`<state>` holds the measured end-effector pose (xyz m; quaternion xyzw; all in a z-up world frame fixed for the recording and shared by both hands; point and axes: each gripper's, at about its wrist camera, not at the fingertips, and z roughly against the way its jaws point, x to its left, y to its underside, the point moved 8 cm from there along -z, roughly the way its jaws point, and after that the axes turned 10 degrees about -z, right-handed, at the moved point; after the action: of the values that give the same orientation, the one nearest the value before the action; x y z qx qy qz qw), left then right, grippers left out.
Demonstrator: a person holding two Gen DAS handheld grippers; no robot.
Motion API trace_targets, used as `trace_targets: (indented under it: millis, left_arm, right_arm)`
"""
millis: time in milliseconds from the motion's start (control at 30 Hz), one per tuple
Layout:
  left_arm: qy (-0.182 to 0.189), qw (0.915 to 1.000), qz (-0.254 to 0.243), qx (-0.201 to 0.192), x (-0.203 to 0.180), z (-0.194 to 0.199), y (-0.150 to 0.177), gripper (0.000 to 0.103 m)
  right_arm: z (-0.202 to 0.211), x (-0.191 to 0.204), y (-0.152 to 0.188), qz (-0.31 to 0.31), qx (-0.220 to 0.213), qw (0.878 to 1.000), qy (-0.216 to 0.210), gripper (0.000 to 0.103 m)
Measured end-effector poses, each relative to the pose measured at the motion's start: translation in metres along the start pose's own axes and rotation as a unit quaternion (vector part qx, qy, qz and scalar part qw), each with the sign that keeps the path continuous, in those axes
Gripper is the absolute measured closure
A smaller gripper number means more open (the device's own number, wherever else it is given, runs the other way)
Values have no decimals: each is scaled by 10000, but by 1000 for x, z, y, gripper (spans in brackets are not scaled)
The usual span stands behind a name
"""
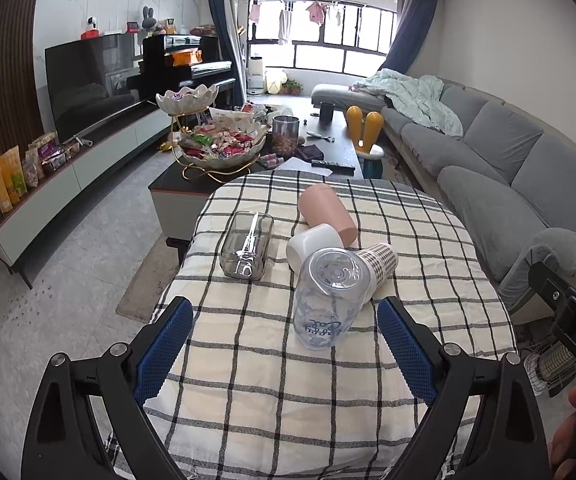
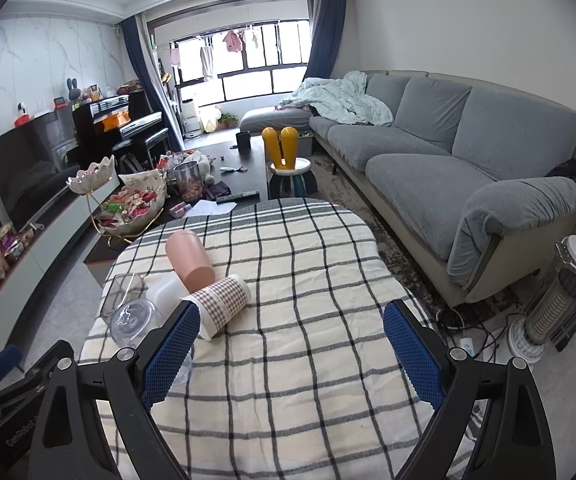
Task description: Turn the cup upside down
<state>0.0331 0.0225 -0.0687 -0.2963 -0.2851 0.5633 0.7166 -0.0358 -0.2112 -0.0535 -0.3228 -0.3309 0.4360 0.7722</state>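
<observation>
A clear plastic cup [image 1: 329, 298] with blue lettering stands upside down, base up, on the checked tablecloth [image 1: 248, 400]. It sits between the fingers of my left gripper [image 1: 286, 308], nearer the right finger, and neither pad touches it; this gripper is open. Behind it, all on their sides, lie a plaid paper cup [image 1: 379, 266], a white cup [image 1: 313, 246], a pink cup [image 1: 327, 210] and a grey glass tumbler [image 1: 248, 250]. My right gripper [image 2: 291, 312] is open over bare cloth with nothing between its fingers. Its left finger hides part of the clear cup [image 2: 132, 320].
A dark coffee table [image 1: 327, 148] with snack bowls and a jar stands beyond the cloth-covered table. A grey sofa [image 2: 467, 160] runs along the right, with a heater [image 2: 555, 300] and cables on the floor. A TV cabinet [image 1: 68, 176] lines the left wall.
</observation>
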Motion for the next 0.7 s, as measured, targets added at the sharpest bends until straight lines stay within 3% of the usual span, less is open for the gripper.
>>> trace_targets:
  millis: [700]
  left_arm:
    - [-185, 9995, -221, -150, -3, 2, -4, 8]
  right_arm:
    - [4, 2, -4, 11, -48, 10000, -5, 10]
